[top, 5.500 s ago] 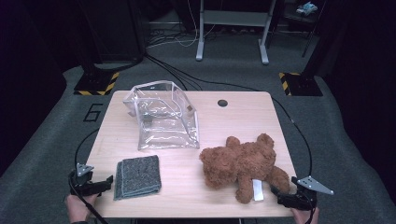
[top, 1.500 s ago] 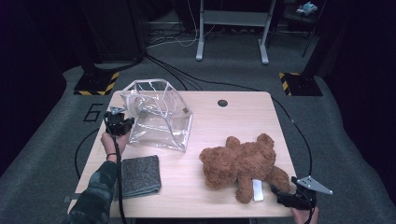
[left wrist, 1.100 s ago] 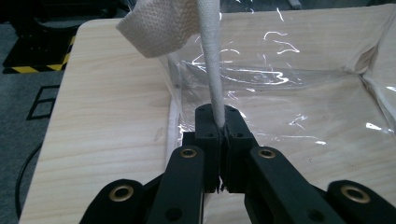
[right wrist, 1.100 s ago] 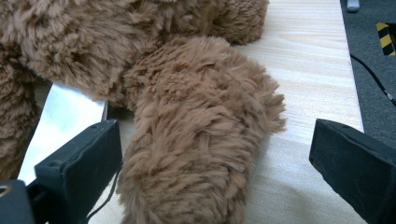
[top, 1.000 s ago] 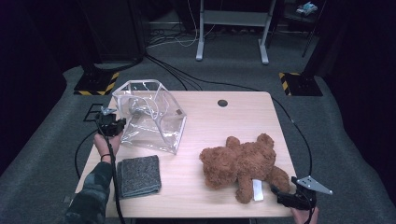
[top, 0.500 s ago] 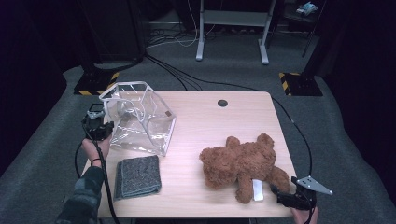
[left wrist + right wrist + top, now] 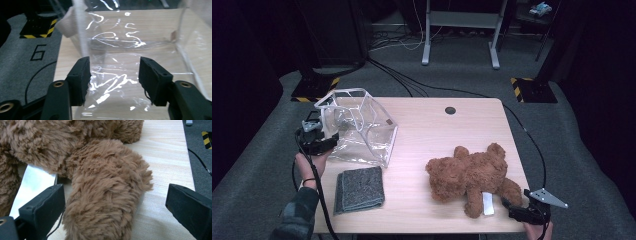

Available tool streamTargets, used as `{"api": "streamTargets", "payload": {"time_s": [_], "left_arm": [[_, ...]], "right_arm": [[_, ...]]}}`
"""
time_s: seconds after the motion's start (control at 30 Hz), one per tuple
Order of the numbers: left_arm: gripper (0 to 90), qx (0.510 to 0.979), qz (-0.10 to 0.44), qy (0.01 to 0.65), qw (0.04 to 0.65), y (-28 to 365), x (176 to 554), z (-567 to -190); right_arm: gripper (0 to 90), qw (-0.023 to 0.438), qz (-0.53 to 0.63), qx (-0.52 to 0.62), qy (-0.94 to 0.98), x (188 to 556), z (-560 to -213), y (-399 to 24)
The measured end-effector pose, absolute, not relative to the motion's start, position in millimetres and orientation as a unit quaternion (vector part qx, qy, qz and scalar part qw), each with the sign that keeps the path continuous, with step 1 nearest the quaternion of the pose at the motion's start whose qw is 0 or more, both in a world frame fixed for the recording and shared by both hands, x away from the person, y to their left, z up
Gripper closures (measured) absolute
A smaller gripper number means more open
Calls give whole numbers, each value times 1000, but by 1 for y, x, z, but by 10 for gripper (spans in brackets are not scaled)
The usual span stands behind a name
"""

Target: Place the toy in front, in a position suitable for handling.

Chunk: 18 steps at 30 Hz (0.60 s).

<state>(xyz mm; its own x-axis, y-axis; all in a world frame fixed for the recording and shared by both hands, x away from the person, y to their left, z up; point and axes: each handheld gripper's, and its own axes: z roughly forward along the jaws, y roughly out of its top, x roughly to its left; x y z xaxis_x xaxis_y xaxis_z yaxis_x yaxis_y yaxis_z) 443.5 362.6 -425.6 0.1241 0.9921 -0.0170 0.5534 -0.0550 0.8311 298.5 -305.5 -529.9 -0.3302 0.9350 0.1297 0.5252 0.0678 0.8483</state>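
Left gripper (image 7: 314, 141) is seen at the left of the high view, held at the left table (image 7: 432, 130) edge, just beside the bag (image 7: 359, 127). Its jaws have just been opening; in the left gripper view (image 7: 113, 77) they stand apart, with clear plastic of the bag (image 7: 130, 47) seen in the gap beyond them. No pad is pressed on the plastic, as far as can be told; whether the film is touched cannot be told.

The bag is located at the upper left of the tabletop in the high view, mouth up and tilted, white rim toward the upper left. Part of it overhangs the table's left edge.

The cloth (image 7: 359, 189) is folded and laid flat at the lower left, just below the bag, apart from it.

The bear (image 7: 472, 175) is laid at the lower right of the tabletop, with a white tag (image 7: 487, 204) at its lower edge.

Right gripper (image 7: 524, 212) is seen at the lower right corner of the table, near the bear's leg. In the right gripper view (image 7: 115, 207) the jaws are wide open; the bear's leg (image 7: 105, 195) lies between them, not clamped, with a clear gap to the right-hand jaw.
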Motion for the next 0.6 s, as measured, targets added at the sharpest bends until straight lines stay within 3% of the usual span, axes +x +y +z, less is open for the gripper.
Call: {"api": "streamTargets", "payload": {"time_s": [0.33,0.6], "left_arm": [[286,690,267,556,380,325,425,-434],[260,712,249,526,394,298,408,-436]], "right_arm": [[19,237,432,529,691,299,-530,-305],[19,237,432,530,690,299,-530,-305]]}}
